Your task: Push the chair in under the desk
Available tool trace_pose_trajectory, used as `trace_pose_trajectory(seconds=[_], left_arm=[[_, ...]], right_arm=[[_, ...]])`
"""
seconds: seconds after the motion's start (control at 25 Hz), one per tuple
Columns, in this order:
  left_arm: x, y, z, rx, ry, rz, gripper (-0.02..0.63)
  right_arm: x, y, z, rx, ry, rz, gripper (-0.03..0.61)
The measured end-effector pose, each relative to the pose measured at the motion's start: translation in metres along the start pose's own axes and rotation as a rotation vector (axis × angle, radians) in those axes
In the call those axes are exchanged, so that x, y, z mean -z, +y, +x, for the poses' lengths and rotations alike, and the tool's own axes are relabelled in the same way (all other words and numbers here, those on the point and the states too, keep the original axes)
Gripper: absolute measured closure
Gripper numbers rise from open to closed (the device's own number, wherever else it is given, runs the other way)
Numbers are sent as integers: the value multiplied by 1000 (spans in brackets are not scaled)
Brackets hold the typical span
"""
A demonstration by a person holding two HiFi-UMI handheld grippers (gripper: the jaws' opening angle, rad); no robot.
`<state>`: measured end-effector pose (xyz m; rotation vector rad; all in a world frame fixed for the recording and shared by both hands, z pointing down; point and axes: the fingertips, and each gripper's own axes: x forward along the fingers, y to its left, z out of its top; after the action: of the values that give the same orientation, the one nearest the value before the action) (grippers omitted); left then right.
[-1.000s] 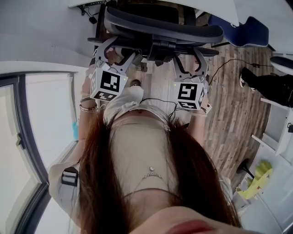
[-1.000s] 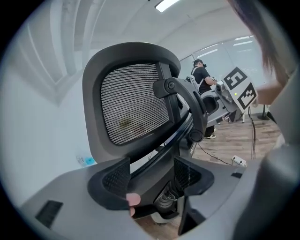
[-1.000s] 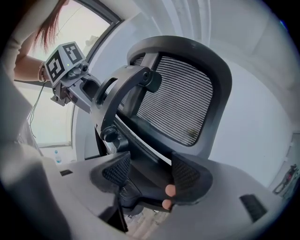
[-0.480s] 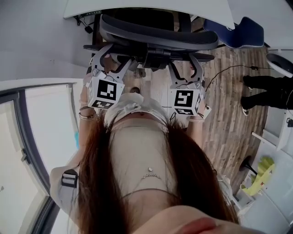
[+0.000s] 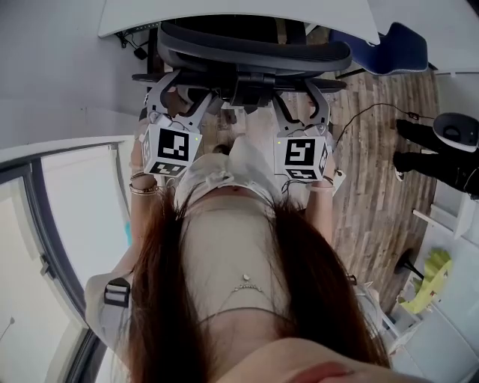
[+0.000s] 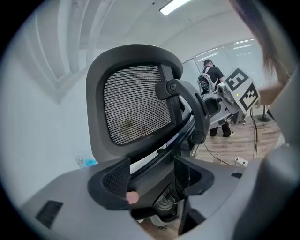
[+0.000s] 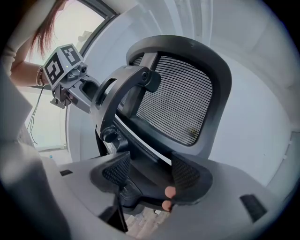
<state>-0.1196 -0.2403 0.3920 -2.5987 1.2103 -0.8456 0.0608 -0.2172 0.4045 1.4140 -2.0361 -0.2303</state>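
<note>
Under the edge of the white desk sits the black chair, with its mesh back poking out toward the person. Both tools are right up at the back of the chair. The left gripper has its jaws wide apart, with the chair's dark frame between them. The right gripper has its jaws apart the same way.

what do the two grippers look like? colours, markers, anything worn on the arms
Both alike: left gripper and right gripper have pale grey bodies, curved grey jaw arms with dark textured pads, and a white cube with black square markers. Bracelets on the left wrist.
</note>
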Motion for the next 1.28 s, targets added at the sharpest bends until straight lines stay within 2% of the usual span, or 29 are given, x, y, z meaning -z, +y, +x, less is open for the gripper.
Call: trace_pose_trajectory(seconds=[0.6, 0.84, 1.28], left_arm=[[-3, 23, 25, -6, 10, -12, 327], [-4, 33, 36, -3, 45, -15, 327], [-5, 43, 52, -16, 57, -45, 327]], right_arm=[[-10, -12, 31, -1, -1, 7, 303], [-13, -18, 44, -6, 11, 9, 303], [-16, -27, 64, -26, 10, 7, 304]])
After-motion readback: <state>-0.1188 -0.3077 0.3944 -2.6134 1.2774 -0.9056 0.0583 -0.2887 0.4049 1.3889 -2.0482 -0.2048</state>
